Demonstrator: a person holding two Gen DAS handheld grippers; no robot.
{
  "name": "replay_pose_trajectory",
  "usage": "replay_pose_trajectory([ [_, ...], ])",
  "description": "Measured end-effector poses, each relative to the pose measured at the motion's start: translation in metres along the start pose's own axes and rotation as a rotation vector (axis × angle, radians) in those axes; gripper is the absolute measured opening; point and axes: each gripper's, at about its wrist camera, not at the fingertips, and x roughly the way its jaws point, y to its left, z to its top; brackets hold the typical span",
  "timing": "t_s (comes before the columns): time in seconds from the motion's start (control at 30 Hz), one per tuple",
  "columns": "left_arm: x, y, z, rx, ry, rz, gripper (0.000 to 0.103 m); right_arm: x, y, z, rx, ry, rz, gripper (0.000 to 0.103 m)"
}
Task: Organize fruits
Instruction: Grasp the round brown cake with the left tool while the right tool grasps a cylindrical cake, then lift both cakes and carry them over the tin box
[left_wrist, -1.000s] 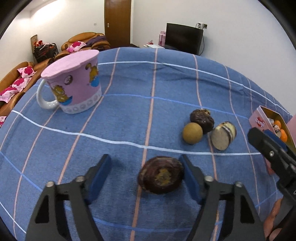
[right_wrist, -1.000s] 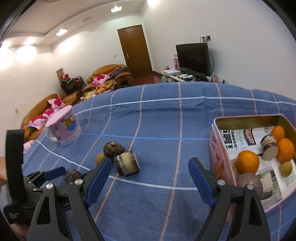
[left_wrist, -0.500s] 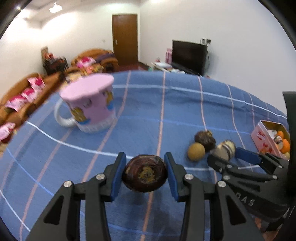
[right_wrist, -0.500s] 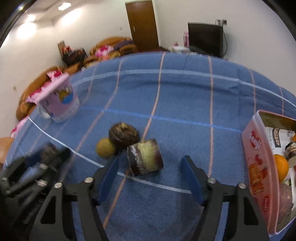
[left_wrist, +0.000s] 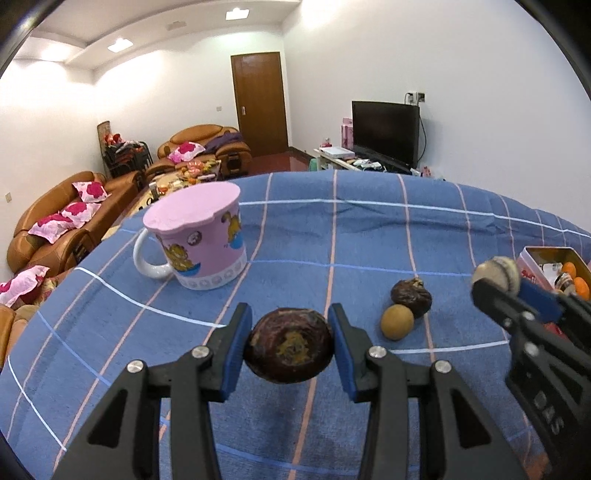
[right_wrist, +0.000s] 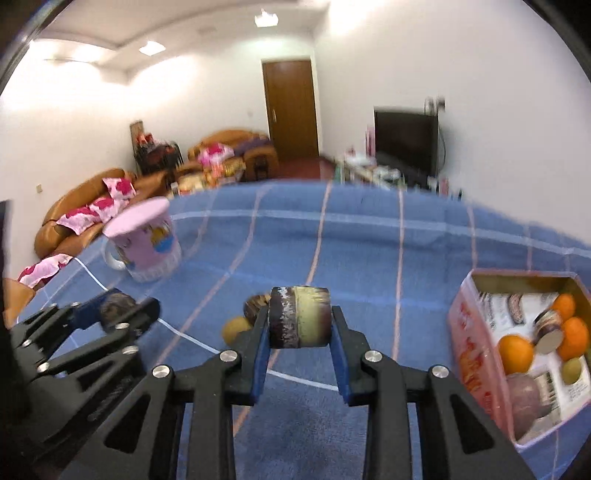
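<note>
your left gripper (left_wrist: 290, 343) clamps the dark round fruit (left_wrist: 289, 345) clear of the cloth, your right gripper (right_wrist: 298, 325) is closing on the cut fruit piece (right_wrist: 298, 320), ready for the box (right_wrist: 480, 354) at three o'clock.

Two close, forward-and-downward wrist views over their tongs, sharing blue tablecloth (left_wrist: 369, 229) and mug (right_wrist: 142, 243).

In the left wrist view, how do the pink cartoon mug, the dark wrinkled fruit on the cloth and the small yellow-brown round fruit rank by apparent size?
1. Pink cartoon mug, clearly largest.
2. Dark wrinkled fruit on the cloth.
3. Small yellow-brown round fruit.
The last two touch and look nearly alike; the yellow-brown one lies nearer the camera, so this order is unsure.
</note>
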Motion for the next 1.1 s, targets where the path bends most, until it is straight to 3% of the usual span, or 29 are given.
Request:
replay_pose_trajectory([
  [0.13,-0.004,0.000,-0.001,-0.003,-0.026,-0.003,0.044,-0.015,0.008,-0.005,-0.025,-0.042,0.020,0.032],
  [0.4,-0.016,0.001,-0.002,-0.025,-0.088,-0.028,0.044,-0.025,0.004,-0.012,0.004,-0.043,0.163,0.032],
  [0.8,-0.029,0.002,-0.005,-0.060,-0.154,0.064,0.044,-0.036,-0.005,-0.019,-0.010,-0.067,0.031,0.032],
  [1.1,-0.037,-0.011,-0.008,-0.041,-0.166,0.076,0.044,-0.042,-0.011,-0.021,-0.018,-0.075,0.005,0.032],
])
